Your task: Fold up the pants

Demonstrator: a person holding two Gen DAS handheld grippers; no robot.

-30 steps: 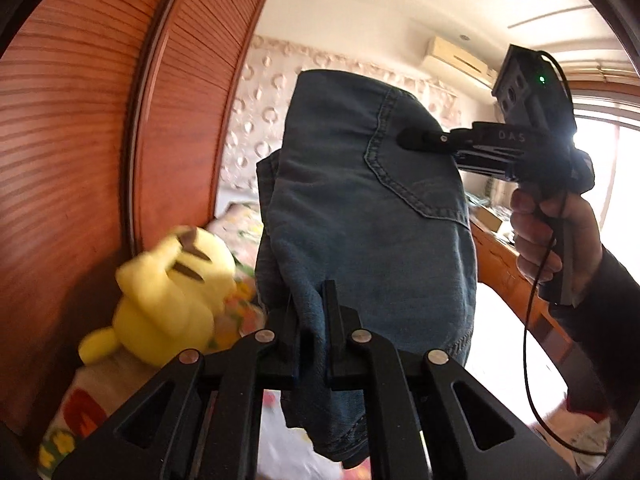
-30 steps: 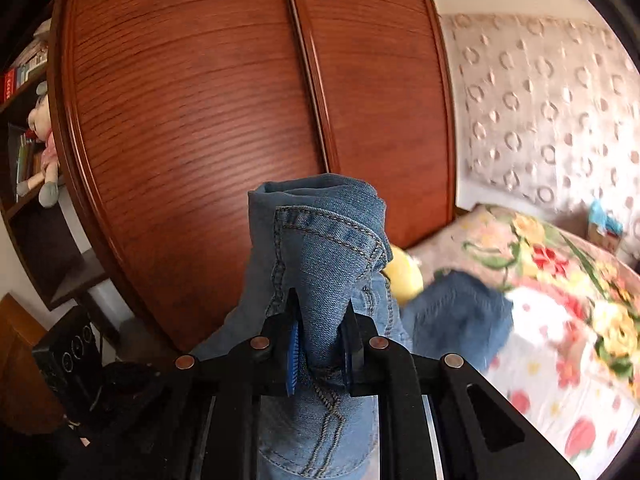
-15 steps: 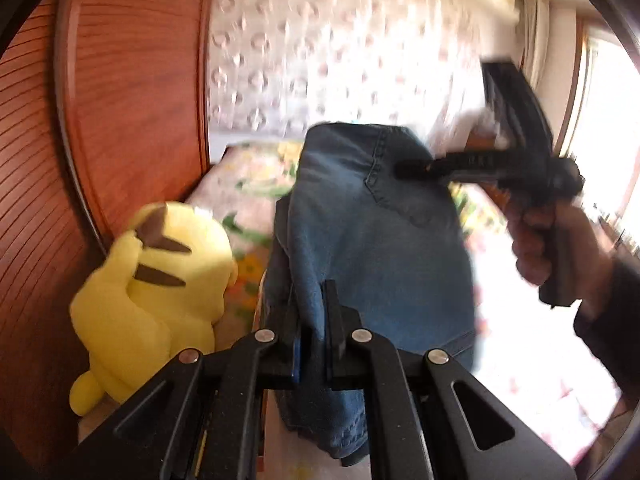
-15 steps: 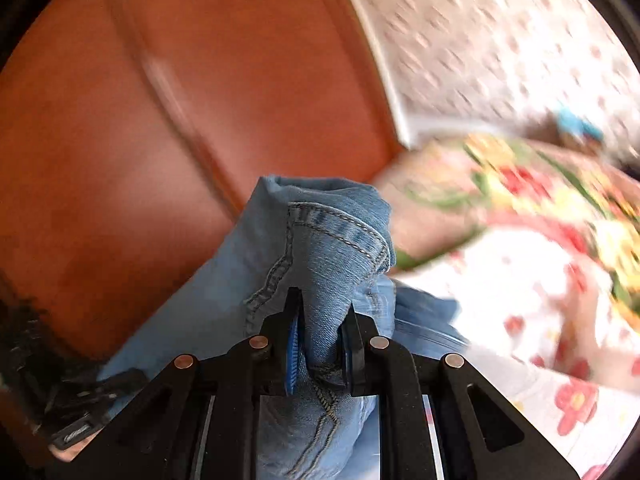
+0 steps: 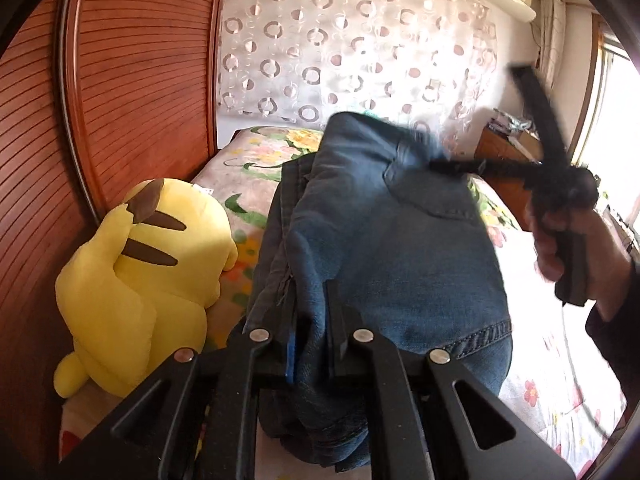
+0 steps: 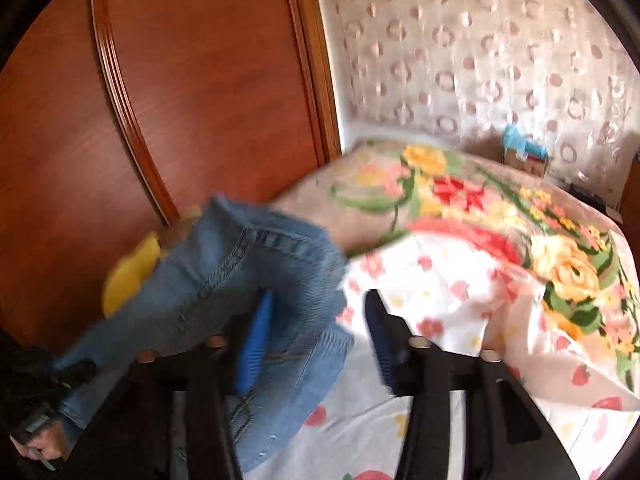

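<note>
The bed [image 6: 460,292], the landmark, carries a white sheet with small red flowers and a larger floral quilt toward its head. A ribbed red-brown wooden wardrobe [image 5: 132,92] borders its left edge; a sheer circle-patterned curtain [image 5: 352,52] hangs behind its head. The sheet to the right of the denim lies bare.

The pants [image 5: 384,248], soft blue denim with stitched seams and a back pocket, are bunched over the bed near its wardrobe side. A yellow plush toy [image 5: 148,280], rounded with brown ear tips, sits on the bed between pants and wardrobe, just beside the denim.

The left gripper [image 5: 314,344] pinches a fold of the pants. The right gripper [image 6: 320,320] stands spread, its jaws just opened; denim drapes against its blue left pad [image 6: 254,344], the right pad free.
</note>
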